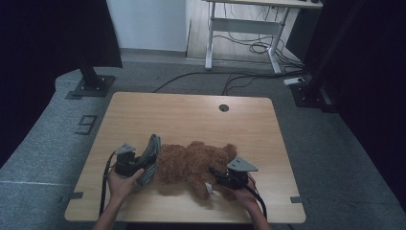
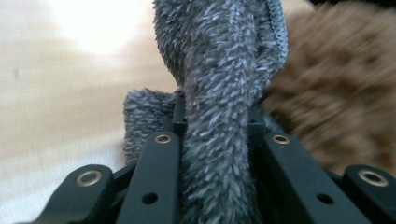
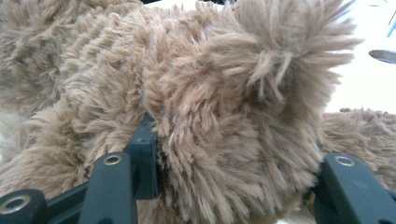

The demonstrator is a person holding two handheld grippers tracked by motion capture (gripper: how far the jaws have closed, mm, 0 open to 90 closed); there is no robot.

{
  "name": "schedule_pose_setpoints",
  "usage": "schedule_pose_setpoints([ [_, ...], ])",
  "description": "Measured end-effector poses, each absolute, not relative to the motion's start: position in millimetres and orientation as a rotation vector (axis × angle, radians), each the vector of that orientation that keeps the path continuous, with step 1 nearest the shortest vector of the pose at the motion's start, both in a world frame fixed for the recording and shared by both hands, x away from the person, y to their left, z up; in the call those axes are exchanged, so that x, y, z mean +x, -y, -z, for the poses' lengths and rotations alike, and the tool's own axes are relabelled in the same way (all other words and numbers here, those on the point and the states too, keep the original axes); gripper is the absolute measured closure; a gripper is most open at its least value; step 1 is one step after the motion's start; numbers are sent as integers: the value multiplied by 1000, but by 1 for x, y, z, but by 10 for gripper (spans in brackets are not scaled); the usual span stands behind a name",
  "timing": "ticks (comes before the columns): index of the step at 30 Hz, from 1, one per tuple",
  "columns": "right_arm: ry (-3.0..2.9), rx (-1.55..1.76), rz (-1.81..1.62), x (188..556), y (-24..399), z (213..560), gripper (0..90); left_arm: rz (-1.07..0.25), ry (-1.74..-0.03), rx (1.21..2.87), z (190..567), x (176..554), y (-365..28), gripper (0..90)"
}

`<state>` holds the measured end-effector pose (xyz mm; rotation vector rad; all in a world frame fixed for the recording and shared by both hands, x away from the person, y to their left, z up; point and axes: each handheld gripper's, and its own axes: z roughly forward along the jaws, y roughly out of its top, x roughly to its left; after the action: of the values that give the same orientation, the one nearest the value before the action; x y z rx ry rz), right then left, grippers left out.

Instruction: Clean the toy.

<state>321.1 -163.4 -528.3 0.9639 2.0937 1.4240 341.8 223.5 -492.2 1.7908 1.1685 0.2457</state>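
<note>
Gripping grey cloth (image 2: 219, 93) beside teddy bear (image 1: 196, 165)

High view dim, dark at both sides, soft overall. Glare whitens the counter (image 2: 88, 28) beyond the left hand-held gripper (image 2: 215, 140); brown plush (image 2: 336, 93) beside it blurred.

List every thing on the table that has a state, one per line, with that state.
Teddy bear: lying on the table, one limb clamped.
Grey cloth: fuzzy, pinched and lifted beside the bear.
Left hand-held gripper: shut on the grey cloth.
Right hand-held gripper: shut on the teddy bear's limb.
Table: far half bare.
</note>
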Motion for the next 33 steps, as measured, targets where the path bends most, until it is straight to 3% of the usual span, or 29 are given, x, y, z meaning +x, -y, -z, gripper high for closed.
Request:
schedule_pose_setpoints([
  [5, -2095, 954, -1422, 321, 163, 528, 435, -211, -1063, 1748, 452, 345, -204, 749],
  [11, -2093, 948, -1425, 321, 163, 528, 433, -207, -923, 1856, 423, 354, -141, 748],
  [21, -2067, 900, -1387, 316, 160, 529, 434, -109, -808, 2063, 421, 368, -34, 745],
  [24, -2041, 870, -1334, 314, 155, 529, 443, -139, -807, 2107, 424, 373, -14, 744],
  [33, -2002, 847, -1291, 326, 154, 531, 454, -149, -886, 2072, 437, 391, -20, 745],
])
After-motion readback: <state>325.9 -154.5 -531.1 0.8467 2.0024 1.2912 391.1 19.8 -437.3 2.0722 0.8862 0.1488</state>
